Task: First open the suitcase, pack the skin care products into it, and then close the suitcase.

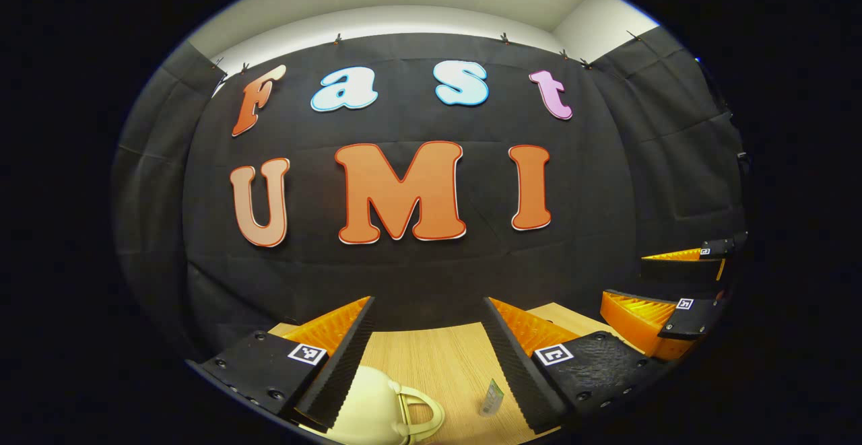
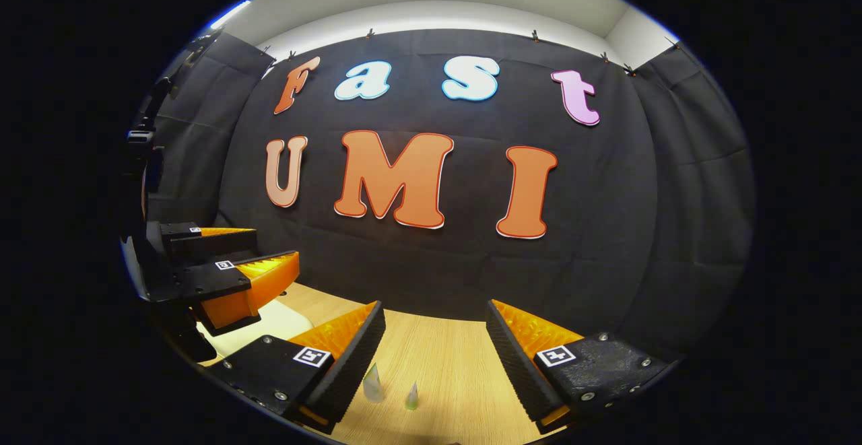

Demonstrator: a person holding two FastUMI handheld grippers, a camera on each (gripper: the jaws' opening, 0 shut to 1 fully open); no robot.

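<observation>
Left gripper (image 1: 424, 357) wide open, empty; cream suitcase (image 1: 367, 408) handle faces right; right gripper (image 2: 431, 364) wide open, empty.

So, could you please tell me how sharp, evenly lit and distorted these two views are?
Left gripper view: sharp, strong fisheye bending of the cloth wall; the cream suitcase is cut off at the bottom edge. Right gripper view: equally sharp, the light strip along the ceiling glares, and the wooden table is evenly lit, with two small tubes at its lower edge.
</observation>
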